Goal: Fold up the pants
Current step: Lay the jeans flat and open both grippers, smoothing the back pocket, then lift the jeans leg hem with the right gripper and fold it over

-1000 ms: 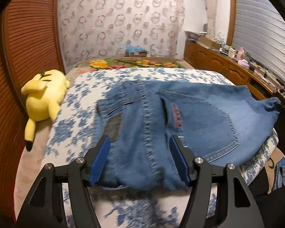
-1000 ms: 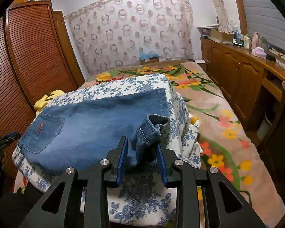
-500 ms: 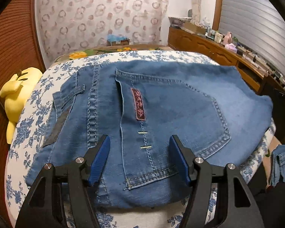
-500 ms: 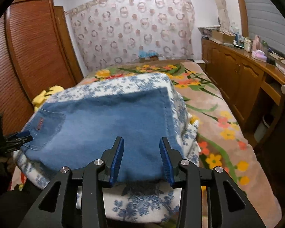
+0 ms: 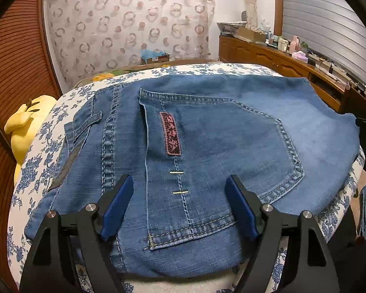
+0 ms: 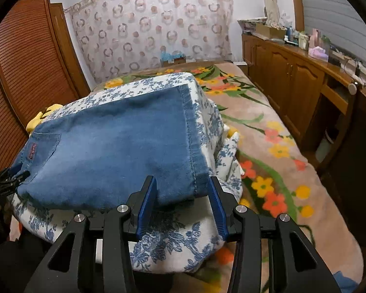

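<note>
We see the folded jeans (image 5: 207, 146) lying mid-frame on the blue-flowered quilt (image 6: 173, 241). Our left gripper (image 5: 179, 185) and right gripper (image 6: 183, 185) have just been opening, jaws spread above the denim, pinching nothing.

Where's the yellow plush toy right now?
In the left wrist view the yellow plush toy lies at the far left, wedged between the floral quilt and the wooden wardrobe.
</note>
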Available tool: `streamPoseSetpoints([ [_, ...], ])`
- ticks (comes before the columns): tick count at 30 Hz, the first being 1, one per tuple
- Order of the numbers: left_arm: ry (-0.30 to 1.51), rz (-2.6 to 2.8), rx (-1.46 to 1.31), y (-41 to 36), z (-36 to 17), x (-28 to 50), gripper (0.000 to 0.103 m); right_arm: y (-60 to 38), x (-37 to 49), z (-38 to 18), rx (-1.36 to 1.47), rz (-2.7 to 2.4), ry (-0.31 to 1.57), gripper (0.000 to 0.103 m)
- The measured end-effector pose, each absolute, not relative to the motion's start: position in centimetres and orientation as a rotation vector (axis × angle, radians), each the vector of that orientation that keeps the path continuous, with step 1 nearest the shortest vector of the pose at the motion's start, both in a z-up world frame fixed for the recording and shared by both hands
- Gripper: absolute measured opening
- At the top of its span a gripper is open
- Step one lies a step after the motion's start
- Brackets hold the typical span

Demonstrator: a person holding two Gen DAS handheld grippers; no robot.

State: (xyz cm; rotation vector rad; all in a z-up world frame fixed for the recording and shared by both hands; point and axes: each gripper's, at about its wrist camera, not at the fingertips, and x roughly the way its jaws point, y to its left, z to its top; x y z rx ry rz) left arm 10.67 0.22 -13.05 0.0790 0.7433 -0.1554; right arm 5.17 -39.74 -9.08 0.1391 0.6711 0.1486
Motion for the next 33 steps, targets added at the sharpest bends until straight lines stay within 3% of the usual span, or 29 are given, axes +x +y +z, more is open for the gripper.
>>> streamPoseSetpoints([
  [3, 0.743, -0.156, 0.078, 0.1, -13.1, 10.7, 0.079, -39.8, 5.4, -8.8, 0.137, 0.152, 0.655, 0.045],
  [4, 0.743, -0.156, 0.077, 0.1, -13.1, 10.7, 0.079, -39.7, 5.4, -8.6, 0.131, 0.152, 0.648, 0.024],
  [5, 0.744, -0.157, 0.077, 0.1, -13.1, 10.7, 0.079, -39.4, 5.4, -8.3, 0.111, 0.158, 0.64, 0.012],
  [9, 0.747, -0.156, 0.076, 0.1, -13.1, 10.7, 0.079, -39.0, 4.7, -7.9, 0.095, 0.202, 0.6, 0.006],
  [23, 0.765, -0.177, 0.031, 0.6, -12.7, 10.6, 0.079, -38.1, 3.4, -6.0, 0.052, 0.273, 0.5, 0.0],
  [30, 0.766, -0.183, 0.016, 0.8, -12.6, 10.3, 0.079, -39.6, 3.8, -7.7, 0.045, 0.223, 0.511, 0.0],
  [33, 0.766, -0.191, 0.01, 0.9, -12.5, 10.2, 0.079, -40.0, 4.3, -9.2, 0.036, 0.169, 0.547, 0.007],
])
